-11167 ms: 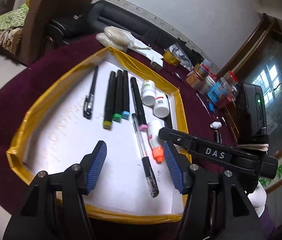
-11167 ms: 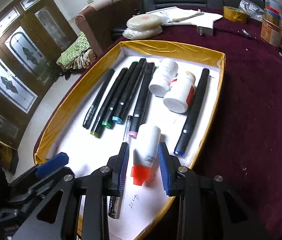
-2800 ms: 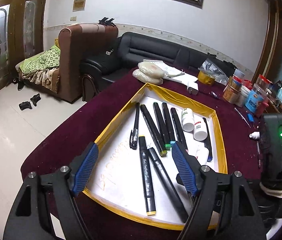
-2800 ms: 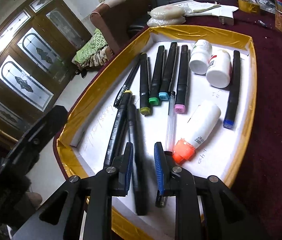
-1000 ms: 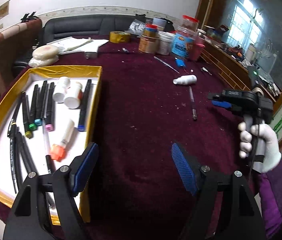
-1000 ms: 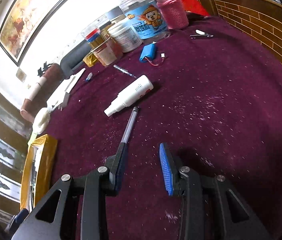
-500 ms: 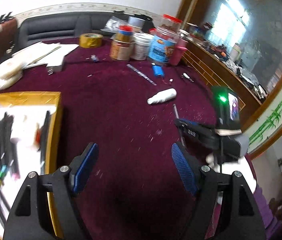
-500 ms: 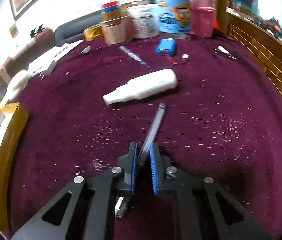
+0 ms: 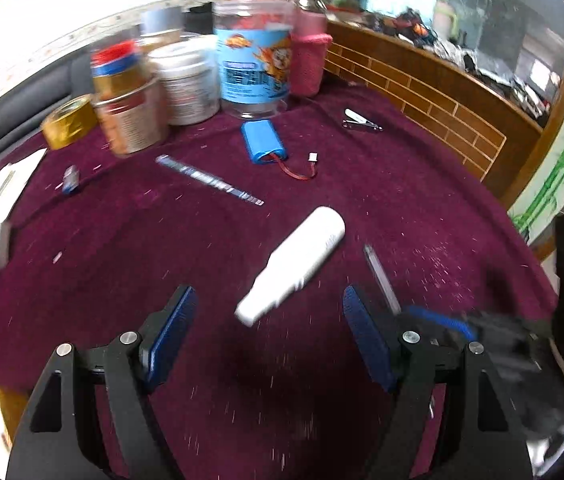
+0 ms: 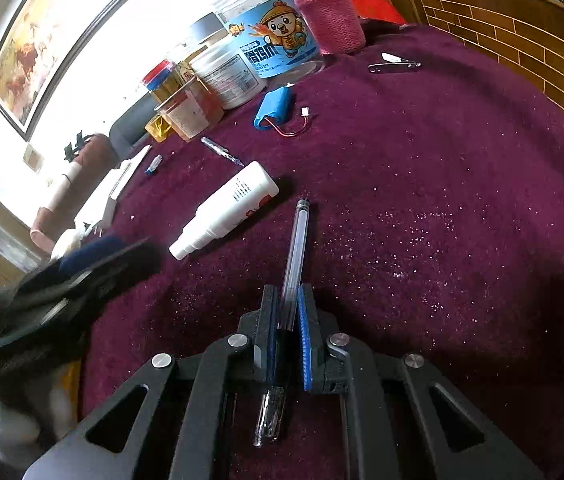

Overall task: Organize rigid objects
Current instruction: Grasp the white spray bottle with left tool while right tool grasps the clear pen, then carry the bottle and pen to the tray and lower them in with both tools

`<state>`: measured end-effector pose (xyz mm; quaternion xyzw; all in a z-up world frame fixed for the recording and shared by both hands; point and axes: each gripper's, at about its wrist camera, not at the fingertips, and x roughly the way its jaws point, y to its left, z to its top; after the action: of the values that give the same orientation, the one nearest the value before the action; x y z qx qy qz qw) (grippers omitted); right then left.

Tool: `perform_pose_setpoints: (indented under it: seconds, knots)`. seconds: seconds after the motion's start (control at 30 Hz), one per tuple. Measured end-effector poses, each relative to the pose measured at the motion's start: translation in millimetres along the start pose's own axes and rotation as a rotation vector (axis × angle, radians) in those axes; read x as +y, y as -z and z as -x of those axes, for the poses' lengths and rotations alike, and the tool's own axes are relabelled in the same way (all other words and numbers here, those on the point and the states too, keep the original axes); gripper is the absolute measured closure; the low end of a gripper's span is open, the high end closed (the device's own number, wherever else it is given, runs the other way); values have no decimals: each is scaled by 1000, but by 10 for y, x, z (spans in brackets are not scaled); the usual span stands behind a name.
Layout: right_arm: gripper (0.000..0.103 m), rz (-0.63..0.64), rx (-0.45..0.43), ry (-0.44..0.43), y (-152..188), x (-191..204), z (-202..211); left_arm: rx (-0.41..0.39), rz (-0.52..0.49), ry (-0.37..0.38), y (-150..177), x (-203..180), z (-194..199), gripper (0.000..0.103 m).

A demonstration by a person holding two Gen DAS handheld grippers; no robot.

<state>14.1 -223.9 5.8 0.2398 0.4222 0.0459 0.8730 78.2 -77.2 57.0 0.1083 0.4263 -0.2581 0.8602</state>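
One pen (image 10: 295, 248) clamped in right tool (image 10: 286, 320); left tool (image 9: 268, 332) wide open, empty

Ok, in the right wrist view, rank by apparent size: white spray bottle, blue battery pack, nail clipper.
1. white spray bottle, largest.
2. blue battery pack.
3. nail clipper, smallest.
The bottle lies nearest the camera, so true sizes stay unsure.
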Motion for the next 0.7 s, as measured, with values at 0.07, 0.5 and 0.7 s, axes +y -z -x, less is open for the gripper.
perform_pose_setpoints:
  seconds: [0.07,0.5,0.7]
  knots:
    - [95,-5,4,-4,-25,-4,-30,20,-34,6,-74,-39,-149,28]
    - [95,-21,6,-19,-64,-51,-44,68,-97,66,-15,-186,-419,77]
    - [95,0,-1,-6,-59,-20,-40,22,-20,99,226,-99,-121,77]
